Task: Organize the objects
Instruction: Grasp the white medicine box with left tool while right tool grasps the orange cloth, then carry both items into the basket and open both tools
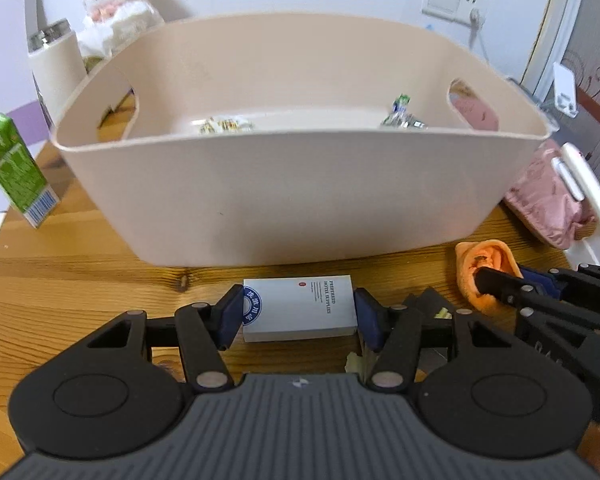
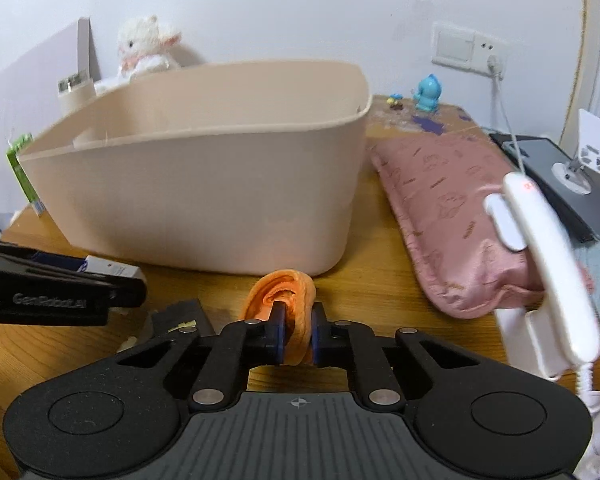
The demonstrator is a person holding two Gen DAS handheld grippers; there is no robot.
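Centrally, a large beige storage bin [image 1: 300, 184] with cut-out handles is seen on a round wooden table [image 1: 80, 280]. Small wrapped items [image 1: 224, 125] are glimpsed on the bin's floor, blurred, with more [image 1: 400, 114] near its right end.

Just in front of the bin's near wall, a small white box [image 1: 304, 308] with printed text and a blue round stamp is gripped by the left gripper [image 1: 298, 314]. Its blue pads are pressed against the two short ends of the box, so the jaws are held about half apart by the box itself. Whether the box is touching the table cannot be told.

To the right, an orange cloth [image 2: 288, 304], bunched and folded, is pinched by the right gripper [image 2: 298, 338]. Its jaws are closed almost fully, with only the fabric squeezed between the pads. The cloth is seen close to the bin's near right corner, low over the tabletop.

In the right wrist view, the left gripper is seen from the side at the left edge, with the white box at its tip.

Around the bin, a green carton [image 1: 14, 168] is stood at the left, a cream tumbler [image 1: 58, 68] with a metal rim and a white plush lamb [image 1: 118, 4] behind it. A pink padded pouch [image 2: 452, 216] is laid to the right of the bin, a white corded handset [image 2: 548, 264] beside it. A small blue figurine [image 2: 428, 94] is stood near the wall.
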